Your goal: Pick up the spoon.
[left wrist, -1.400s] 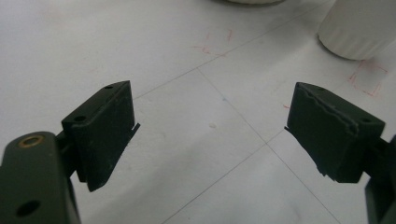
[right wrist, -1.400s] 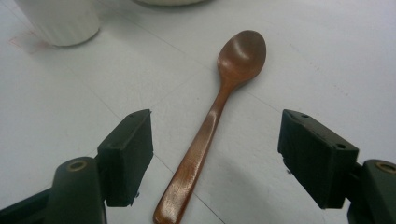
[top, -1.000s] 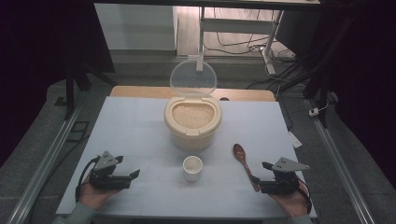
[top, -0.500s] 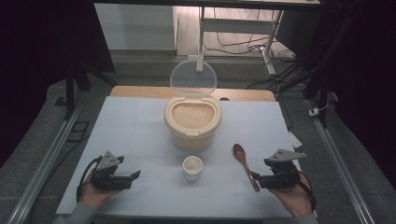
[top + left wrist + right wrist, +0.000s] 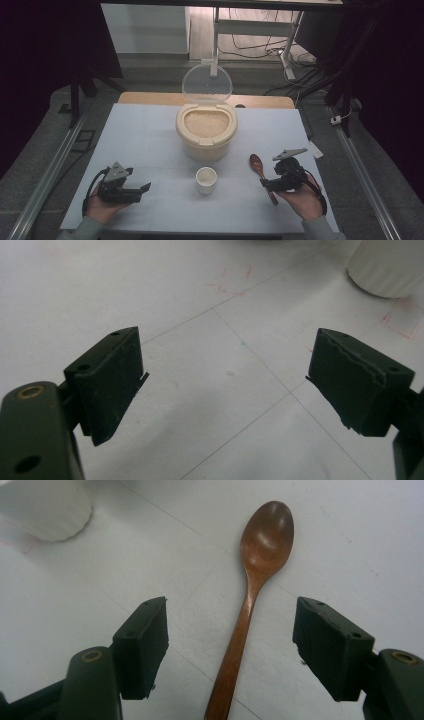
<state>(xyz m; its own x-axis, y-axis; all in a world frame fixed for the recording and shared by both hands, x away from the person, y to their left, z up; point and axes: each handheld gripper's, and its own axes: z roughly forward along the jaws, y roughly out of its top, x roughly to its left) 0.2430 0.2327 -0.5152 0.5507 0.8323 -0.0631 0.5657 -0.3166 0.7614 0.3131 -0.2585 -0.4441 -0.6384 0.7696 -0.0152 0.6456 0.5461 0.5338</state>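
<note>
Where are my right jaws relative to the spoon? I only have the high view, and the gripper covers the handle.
Observer: The right gripper is open, one jaw on each side of the spoon handle, neither touching it.
Operator: Is the bowl of the spoon empty?
Observer: Yes, the right gripper view shows it bare, facing up, lying flat on the table.
Operator: And the left jaws?
Observer: The left gripper is open over bare table, with the cup at the top right edge of the left gripper view.
</note>
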